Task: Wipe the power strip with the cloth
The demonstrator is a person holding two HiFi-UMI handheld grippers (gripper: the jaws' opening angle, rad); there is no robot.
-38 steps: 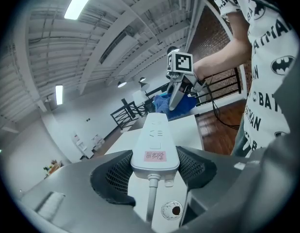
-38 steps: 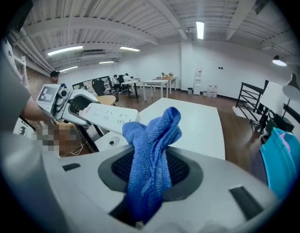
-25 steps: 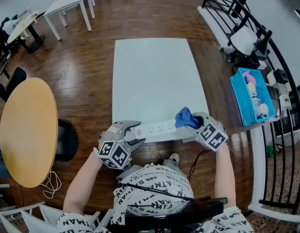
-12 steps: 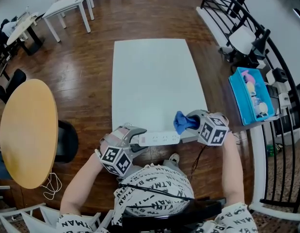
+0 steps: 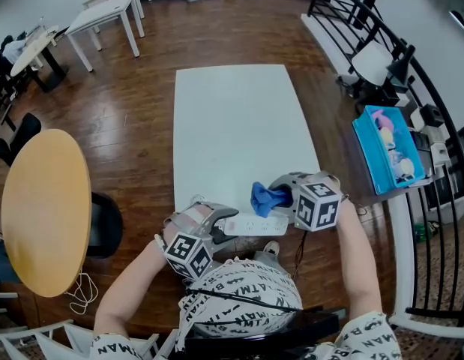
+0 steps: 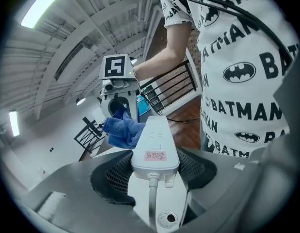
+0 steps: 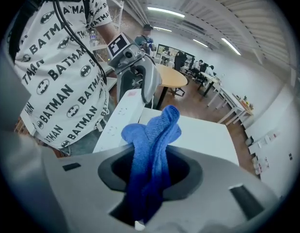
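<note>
A white power strip (image 5: 255, 224) is held level over the near edge of the white table (image 5: 239, 126). My left gripper (image 5: 220, 223) is shut on its cord end; in the left gripper view the strip (image 6: 154, 147) runs away from the jaws with its cord toward the camera. My right gripper (image 5: 280, 199) is shut on a bunched blue cloth (image 5: 266, 197), which rests against the strip's top side near its middle. The right gripper view has the cloth (image 7: 152, 144) filling the jaws, the strip (image 7: 120, 120) just beyond it and the left gripper (image 7: 140, 79) at the strip's far end.
A round wooden table (image 5: 44, 208) stands at the left with a black chair (image 5: 104, 220) beside it. A blue bin (image 5: 385, 148) of soft items and a black metal railing (image 5: 434, 163) are at the right. White tables (image 5: 104, 10) stand far back on the wooden floor.
My right gripper and the cloth have slid left along the strip, from its right end toward its middle. The strip and left gripper have shifted slightly toward me and right.
</note>
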